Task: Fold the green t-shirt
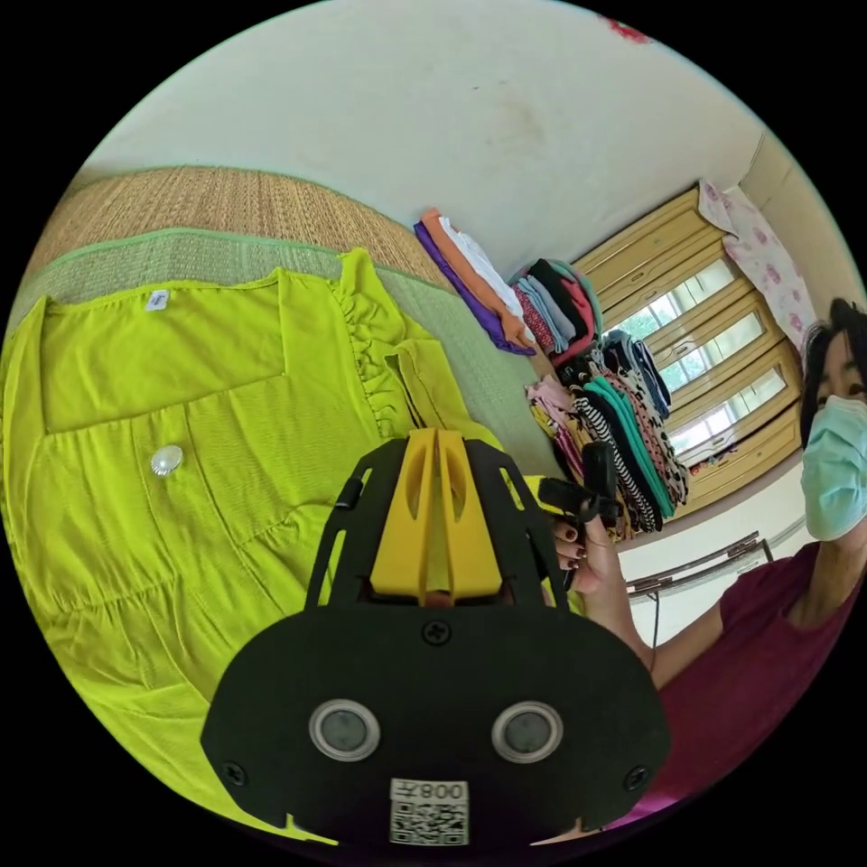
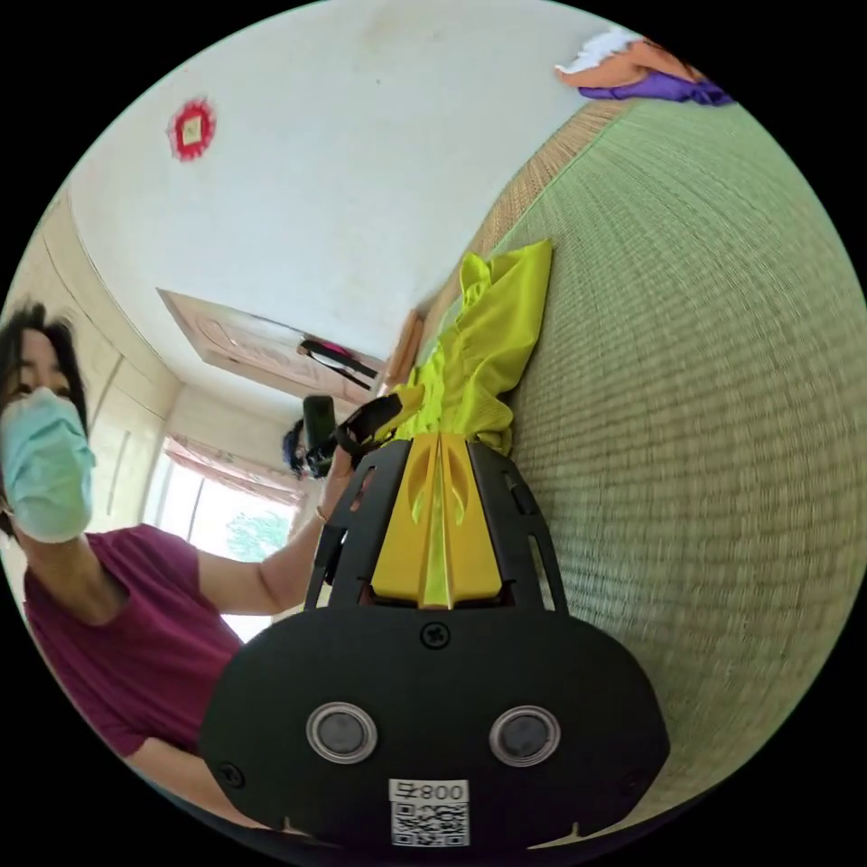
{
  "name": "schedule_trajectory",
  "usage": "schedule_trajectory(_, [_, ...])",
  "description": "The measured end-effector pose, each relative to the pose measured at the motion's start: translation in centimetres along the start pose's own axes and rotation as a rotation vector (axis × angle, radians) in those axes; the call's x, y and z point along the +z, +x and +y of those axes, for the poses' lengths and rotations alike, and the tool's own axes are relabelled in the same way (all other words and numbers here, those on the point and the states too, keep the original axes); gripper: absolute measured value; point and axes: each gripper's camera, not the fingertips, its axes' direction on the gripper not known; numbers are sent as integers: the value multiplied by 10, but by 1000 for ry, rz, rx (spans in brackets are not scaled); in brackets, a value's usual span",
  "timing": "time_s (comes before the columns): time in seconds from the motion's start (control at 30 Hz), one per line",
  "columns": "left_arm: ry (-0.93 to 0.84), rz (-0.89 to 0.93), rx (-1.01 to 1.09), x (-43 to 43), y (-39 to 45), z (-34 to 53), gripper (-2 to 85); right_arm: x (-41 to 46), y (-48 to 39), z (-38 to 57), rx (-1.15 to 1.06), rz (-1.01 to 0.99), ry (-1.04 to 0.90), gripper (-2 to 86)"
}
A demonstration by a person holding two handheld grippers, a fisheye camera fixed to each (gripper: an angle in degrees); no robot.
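Green t-shirt (image 1: pixel 181 433) flat on the woven mat (image 1: pixel 199 253), collar toward mat's far edge, my left gripper (image 1: pixel 436 442) pinched on shirt's near hem, my right gripper (image 2: pixel 440 442) clamped on ruffled sleeve fabric (image 2: pixel 488 343), lifted off mat, clothes pile (image 1: pixel 578 361) beyond mat's corner

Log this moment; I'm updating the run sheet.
left tool: shut | right tool: shut on green t-shirt | mat: under shirt

1. We see the green t-shirt (image 1: pixel 181 433) cut off by the left gripper view's edge, its lower part hidden behind the left gripper (image 1: pixel 436 438).
2. We cannot resolve individual garments in the stacked clothes (image 1: pixel 587 379).
3. The right gripper (image 2: pixel 440 440) hides the shirt's gripped edge.
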Motion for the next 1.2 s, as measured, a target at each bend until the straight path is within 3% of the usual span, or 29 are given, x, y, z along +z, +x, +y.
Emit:
schedule_trajectory(0.07, [39, 2, -38, -37, -7, 23, 10, -12, 6, 2, 18, -98, 76, 0])
schedule_trajectory(0.23, [198, -68, -197, -160, -37, 108, 28, -11, -5, -4, 33, -97, 110, 1])
schedule_trajectory(0.43, [451, -299, -522, -323, -80, 244, 55, -15, -17, -1, 75, -210, 270, 4])
schedule_trajectory(0.67, [660, -341, -710, -427, -122, 343, 79, 32, -111, -28, -3, 134, 160, 26])
schedule_trajectory(0.87, [677, -317, -706, -471, -139, 370, 80, 187, -220, -78, -208, 243, -119, 68])
schedule_trajectory(1.2, [639, -220, -711, -522, -160, 393, 12, 549, -408, -85, -690, 264, -656, 90])
